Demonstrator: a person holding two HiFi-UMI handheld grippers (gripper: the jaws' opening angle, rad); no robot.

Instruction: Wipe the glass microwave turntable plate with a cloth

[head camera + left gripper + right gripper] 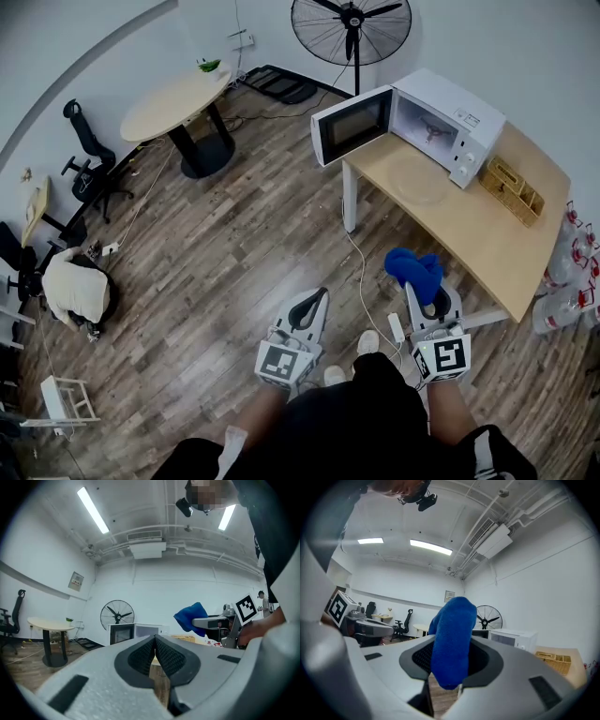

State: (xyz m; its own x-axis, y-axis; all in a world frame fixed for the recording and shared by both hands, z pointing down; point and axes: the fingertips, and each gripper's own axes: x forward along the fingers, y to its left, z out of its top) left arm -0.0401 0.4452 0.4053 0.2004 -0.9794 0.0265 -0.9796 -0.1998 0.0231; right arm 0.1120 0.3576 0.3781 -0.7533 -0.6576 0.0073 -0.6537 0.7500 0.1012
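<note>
The glass turntable plate [419, 180] lies flat on the wooden table [487, 239], in front of the white microwave [441, 117], whose door stands open. My right gripper [429, 298] is shut on a blue cloth [413, 268], held over the floor just short of the table's near edge. In the right gripper view the cloth [452, 641] bulges up between the jaws. My left gripper [315, 298] hangs over the floor to the left, shut with nothing in it; its pads [161, 656] meet at the tips. The plate does not show in either gripper view.
A wicker basket [511, 187] sits right of the microwave. A standing fan [349, 26] is behind the table. A round table [178, 101] and office chairs [89, 159] stand far left. A cable and power strip [395, 326] lie on the floor by my feet.
</note>
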